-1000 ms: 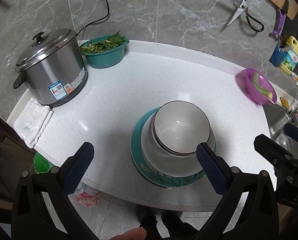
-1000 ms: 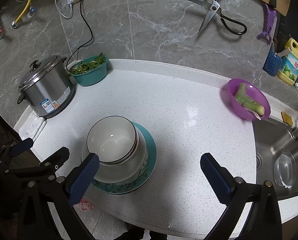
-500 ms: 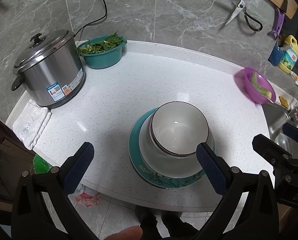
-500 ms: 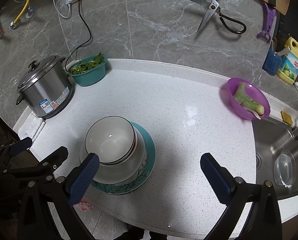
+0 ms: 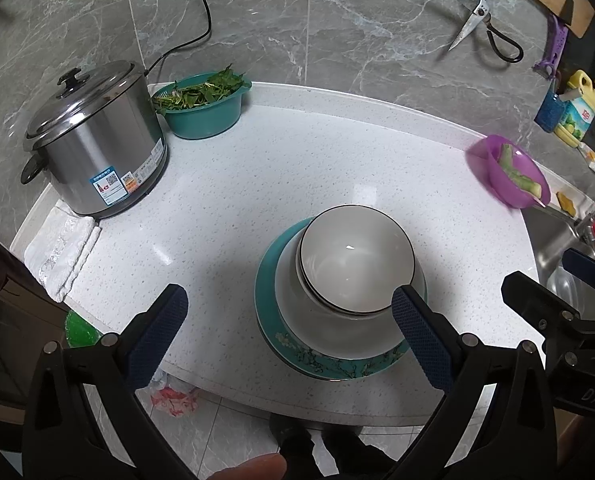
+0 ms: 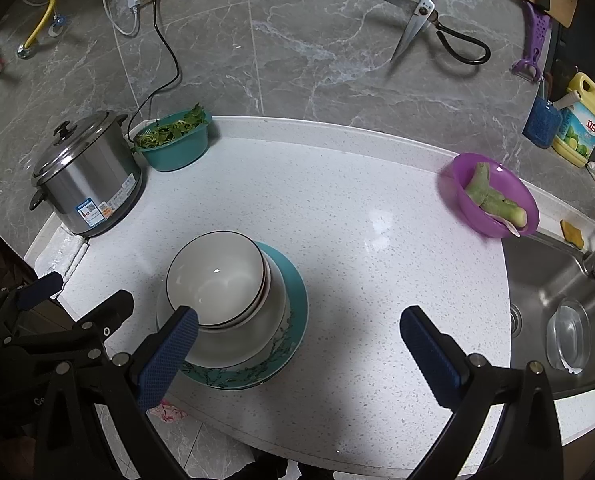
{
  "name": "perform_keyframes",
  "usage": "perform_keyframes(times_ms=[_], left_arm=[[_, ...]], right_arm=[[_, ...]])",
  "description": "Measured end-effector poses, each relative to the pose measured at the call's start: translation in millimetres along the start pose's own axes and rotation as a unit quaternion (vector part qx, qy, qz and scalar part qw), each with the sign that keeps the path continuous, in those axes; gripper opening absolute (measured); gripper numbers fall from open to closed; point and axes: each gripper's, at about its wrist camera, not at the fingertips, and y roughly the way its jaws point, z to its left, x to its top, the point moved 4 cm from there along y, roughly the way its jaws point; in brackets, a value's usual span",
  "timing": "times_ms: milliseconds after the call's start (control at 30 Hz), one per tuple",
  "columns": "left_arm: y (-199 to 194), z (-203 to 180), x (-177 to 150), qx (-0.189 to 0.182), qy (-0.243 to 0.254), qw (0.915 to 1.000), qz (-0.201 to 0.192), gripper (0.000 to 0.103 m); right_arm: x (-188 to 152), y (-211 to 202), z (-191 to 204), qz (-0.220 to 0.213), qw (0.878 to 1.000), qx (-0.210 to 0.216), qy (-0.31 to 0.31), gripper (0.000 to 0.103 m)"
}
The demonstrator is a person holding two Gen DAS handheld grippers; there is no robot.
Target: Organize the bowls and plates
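A stack sits near the front edge of the white counter (image 5: 305, 168): a teal floral plate (image 5: 329, 362) at the bottom, a wide white bowl (image 5: 317, 328) on it, and black-rimmed white bowls (image 5: 353, 260) nested on top. The same stack shows in the right wrist view, with the plate (image 6: 257, 376) and the top bowl (image 6: 217, 280). My left gripper (image 5: 287, 332) is open and empty, above the counter's front edge, left of the stack. My right gripper (image 6: 297, 344) is open and empty, just right of the stack.
A steel rice cooker (image 5: 97, 148) and a teal basin of greens (image 5: 205, 108) stand at the back left, with a folded white cloth (image 5: 61, 252) beside them. A purple bowl of vegetable pieces (image 6: 491, 196) sits at the right by the sink (image 6: 557, 312).
Both grippers have drifted slightly; the view has shifted a little. The stack has not moved and both grippers remain open.
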Motion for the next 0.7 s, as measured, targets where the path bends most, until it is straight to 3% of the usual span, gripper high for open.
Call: perform_keyframes(times_ms=[700], left_arm=[[3.1,-5.2,3.1,-0.004,-0.002,1.0000,0.002,0.103]], right_arm=[[0.6,2.2,-2.3,0.002,1.000,0.001,0.000,0.103]])
